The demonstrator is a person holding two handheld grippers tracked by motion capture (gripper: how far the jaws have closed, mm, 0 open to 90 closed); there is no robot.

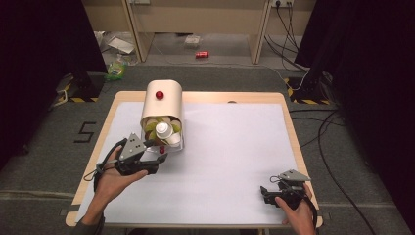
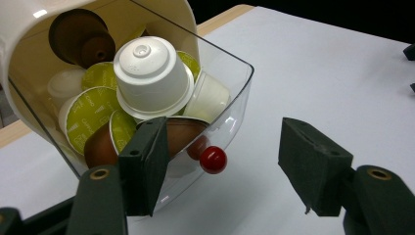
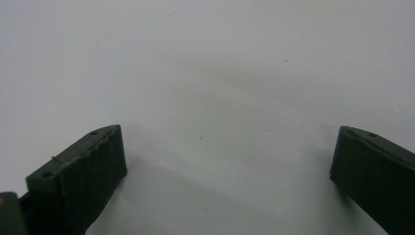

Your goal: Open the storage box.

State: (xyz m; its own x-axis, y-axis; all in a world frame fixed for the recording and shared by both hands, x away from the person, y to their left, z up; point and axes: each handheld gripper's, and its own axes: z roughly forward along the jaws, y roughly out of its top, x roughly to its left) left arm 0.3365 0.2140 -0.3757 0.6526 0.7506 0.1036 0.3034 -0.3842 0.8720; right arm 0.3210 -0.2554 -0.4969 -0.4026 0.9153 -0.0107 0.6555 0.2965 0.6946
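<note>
The left gripper (image 2: 222, 164), jaws spread, sits just before the capsule bin's (image 2: 235, 105) red knob (image 2: 213, 159). The right gripper (image 3: 227, 171), well apart from the bin, gapes over bare table (image 3: 210, 73).

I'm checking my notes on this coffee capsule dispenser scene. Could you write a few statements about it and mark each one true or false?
1. The capsule dispenser lies on its side with its clear drawer pulled open. True.
2. The left claw grips the red knob. False: its jaws stand apart around the knob, without touching it.
3. A white capsule sits on top of the pile. True.
4. The right claw holds a green capsule. False: it is open and holds nothing, over the white table mat.
</note>
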